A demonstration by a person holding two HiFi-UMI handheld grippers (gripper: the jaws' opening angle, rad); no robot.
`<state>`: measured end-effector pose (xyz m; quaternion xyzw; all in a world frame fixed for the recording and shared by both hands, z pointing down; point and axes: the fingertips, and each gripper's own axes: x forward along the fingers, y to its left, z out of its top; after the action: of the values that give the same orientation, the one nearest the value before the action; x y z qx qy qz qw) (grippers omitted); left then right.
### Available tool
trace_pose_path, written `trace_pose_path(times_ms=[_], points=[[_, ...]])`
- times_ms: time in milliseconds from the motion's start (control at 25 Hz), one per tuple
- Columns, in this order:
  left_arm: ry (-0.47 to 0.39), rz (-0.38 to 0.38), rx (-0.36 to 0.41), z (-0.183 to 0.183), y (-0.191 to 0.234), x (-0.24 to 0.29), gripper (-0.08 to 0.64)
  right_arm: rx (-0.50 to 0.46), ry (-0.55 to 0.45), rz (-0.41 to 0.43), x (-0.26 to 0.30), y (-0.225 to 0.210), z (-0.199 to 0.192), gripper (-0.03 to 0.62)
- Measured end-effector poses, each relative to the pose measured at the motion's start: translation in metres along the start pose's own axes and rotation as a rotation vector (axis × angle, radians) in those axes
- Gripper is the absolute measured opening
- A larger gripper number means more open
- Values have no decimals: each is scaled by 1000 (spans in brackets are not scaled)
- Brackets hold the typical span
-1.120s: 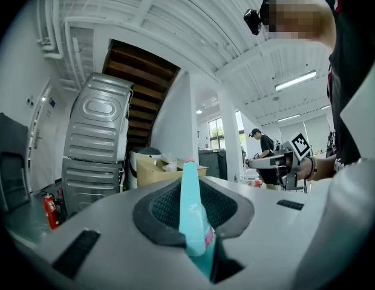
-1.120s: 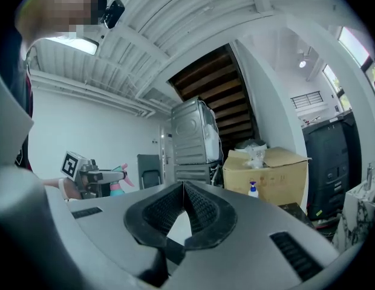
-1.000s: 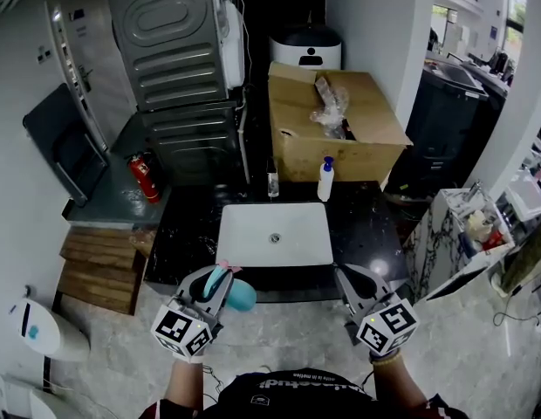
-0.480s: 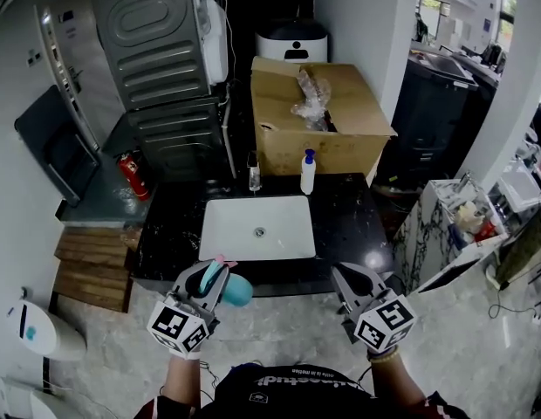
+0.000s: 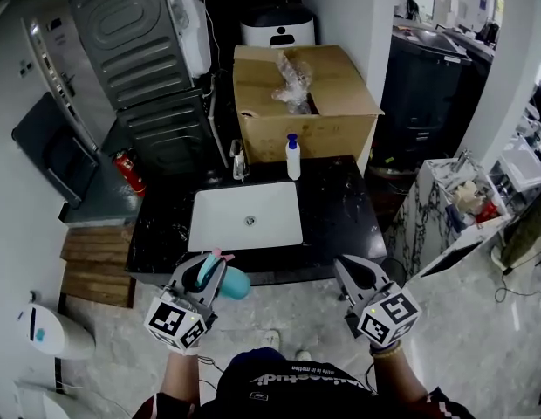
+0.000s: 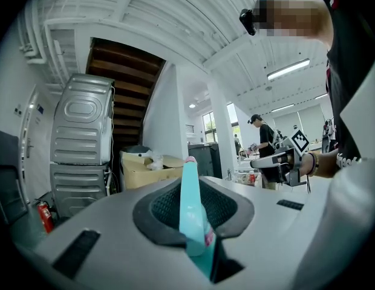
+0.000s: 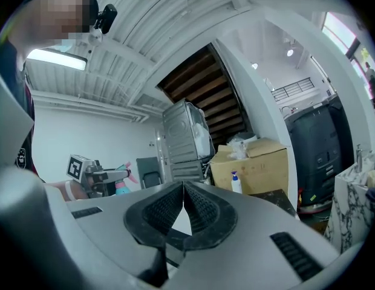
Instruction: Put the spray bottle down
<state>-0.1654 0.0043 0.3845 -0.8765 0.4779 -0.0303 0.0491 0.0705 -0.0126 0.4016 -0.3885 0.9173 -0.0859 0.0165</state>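
A teal spray bottle (image 5: 233,284) with a pink trigger lies sideways in my left gripper (image 5: 208,269), which is shut on it just short of the black counter's front edge. In the left gripper view the bottle's (image 6: 192,213) thin teal neck stands pinched between the dark pads. My right gripper (image 5: 345,270) is level with the left one, further right. Its jaws are shut with nothing between them, as the right gripper view (image 7: 183,188) shows. That view also has the left gripper (image 7: 100,175) and the bottle (image 7: 122,188) at its left.
Ahead is a black counter (image 5: 340,216) with a white sink (image 5: 246,216), a faucet (image 5: 238,162) and a soap bottle (image 5: 292,157). Behind it stand a cardboard box (image 5: 301,94) and stacked machines (image 5: 131,51). A marble stand (image 5: 445,216) is at right, wooden steps (image 5: 96,264) at left.
Both grippers have drawn back from the counter's front edge, over the floor. The left one has kept the spray bottle, and the right one has stayed shut.
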Motion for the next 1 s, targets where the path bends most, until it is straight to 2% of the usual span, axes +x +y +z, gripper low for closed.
trace_pose_path(times_ms=[240, 440, 720, 1000], points=[[12, -19, -5, -6, 0, 24, 72, 17, 17, -19, 5, -17, -9, 40], [16, -50, -13, -17, 17, 54, 72, 15, 42, -50, 27, -35, -12, 40], [-16, -79, -16, -25, 73, 106, 72, -25, 55, -67, 95, -64, 5, 40], [-60, -87, -4, -15, 133, 145, 72, -65, 57, -60, 159, -79, 26, 40]])
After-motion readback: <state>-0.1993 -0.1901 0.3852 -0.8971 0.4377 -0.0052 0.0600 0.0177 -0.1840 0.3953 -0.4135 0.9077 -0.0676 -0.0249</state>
